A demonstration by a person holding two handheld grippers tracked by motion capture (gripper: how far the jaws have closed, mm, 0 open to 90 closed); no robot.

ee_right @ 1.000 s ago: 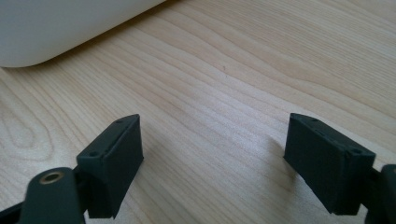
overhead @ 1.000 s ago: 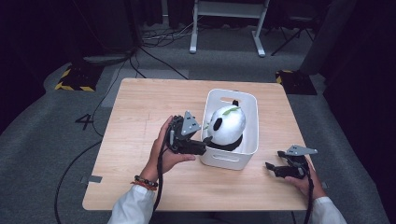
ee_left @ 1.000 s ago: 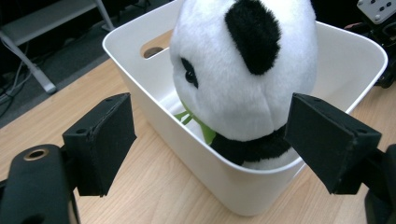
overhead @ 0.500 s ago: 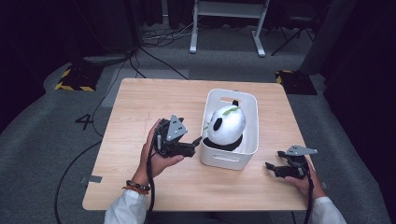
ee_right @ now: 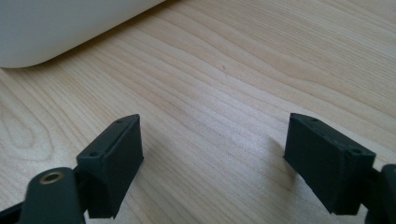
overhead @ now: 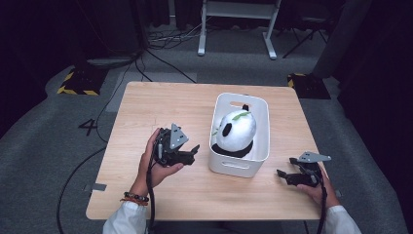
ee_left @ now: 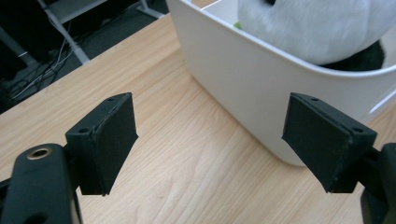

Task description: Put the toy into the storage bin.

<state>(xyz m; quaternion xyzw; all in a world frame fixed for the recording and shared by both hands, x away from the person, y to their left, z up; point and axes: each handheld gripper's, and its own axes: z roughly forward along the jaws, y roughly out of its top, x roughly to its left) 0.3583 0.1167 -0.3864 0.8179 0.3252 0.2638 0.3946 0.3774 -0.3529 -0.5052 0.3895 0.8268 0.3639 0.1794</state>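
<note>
A white bin (overhead: 239,168) stands on the counter (overhead: 160,105), long axis running away from the person, handle slot at the far end. In it lies a plush panda (overhead: 236,130), lengthwise along the bin, a green leaf on its far side. The left gripper (overhead: 194,149) sits just left of the bin's near end, pointing at its wall, fingers (ee_left: 107,137) spread apart. The right gripper (overhead: 280,173) rests near the counter's right edge, aimed leftward at the bin, fingers (ee_right: 116,161) wide apart over bare wood.
</note>
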